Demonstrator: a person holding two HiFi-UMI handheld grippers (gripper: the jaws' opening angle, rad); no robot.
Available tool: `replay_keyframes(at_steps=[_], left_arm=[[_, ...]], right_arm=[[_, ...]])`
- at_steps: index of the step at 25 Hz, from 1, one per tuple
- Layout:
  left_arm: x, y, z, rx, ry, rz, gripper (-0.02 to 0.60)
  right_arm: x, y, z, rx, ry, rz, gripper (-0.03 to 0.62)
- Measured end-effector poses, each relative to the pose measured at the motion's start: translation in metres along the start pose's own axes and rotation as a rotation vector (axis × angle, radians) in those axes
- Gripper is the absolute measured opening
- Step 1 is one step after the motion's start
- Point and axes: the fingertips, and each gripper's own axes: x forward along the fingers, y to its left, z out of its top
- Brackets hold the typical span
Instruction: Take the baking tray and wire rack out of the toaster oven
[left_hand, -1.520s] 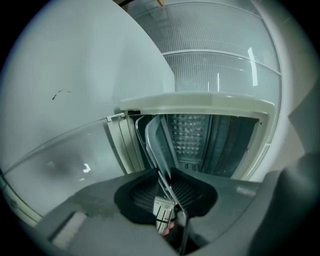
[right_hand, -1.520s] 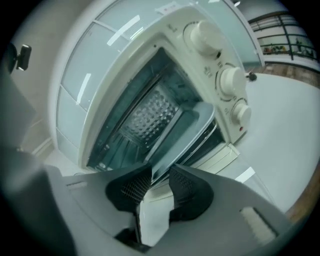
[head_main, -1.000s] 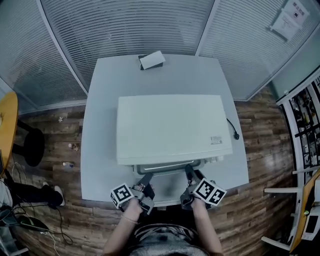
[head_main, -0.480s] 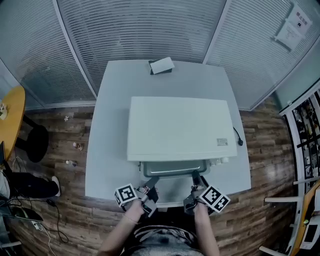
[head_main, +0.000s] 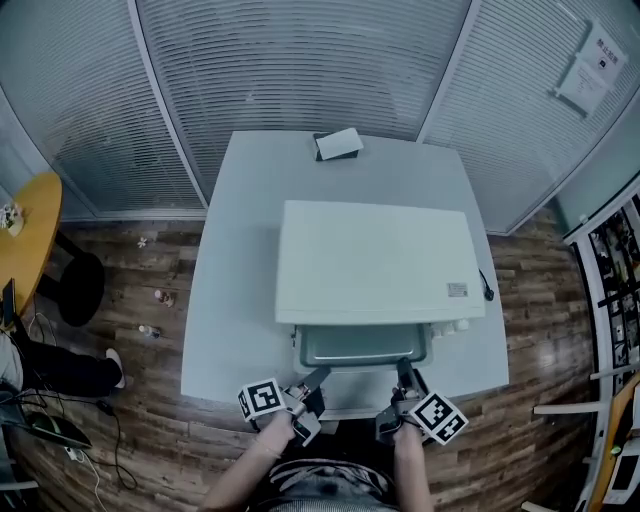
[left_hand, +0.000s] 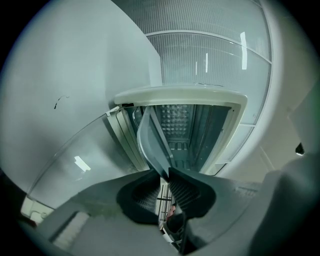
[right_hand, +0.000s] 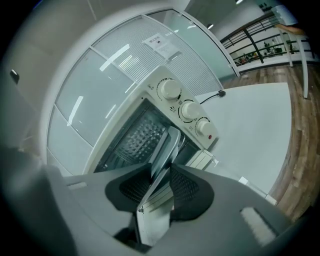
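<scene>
Over table (head_main: 240, 300), left gripper (left_hand: 167, 172) and right gripper (right_hand: 167, 167) (jaws narrow) seemingly pinch baking tray (head_main: 362, 345).

Pale grey worktop (head_main: 230, 300) on wood-plank floor (head_main: 130, 290), glass walls w/ closed blinds (head_main: 300, 70) round the far side, paper notice (head_main: 590, 70) stuck up top right. Small white box (head_main: 339, 144) lies at the worktop's far edge, and a black cable (head_main: 487, 290) lies near its right edge. Left: yellow round table (head_main: 25, 240), black stool (head_main: 80, 285) just beside it, someone's shoe (head_main: 115, 368) nearer me; right: shelving (head_main: 615, 300) w/ misc. items.
</scene>
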Motion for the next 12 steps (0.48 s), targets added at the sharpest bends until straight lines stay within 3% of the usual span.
replay_keyframes(at_steps=[12], left_arm=[[-0.011, -0.004, -0.012, 0.034, 0.020, -0.022, 0.060]], right_arm=[[-0.019, 0.000, -0.006, 0.032, -0.029, -0.005, 0.120]])
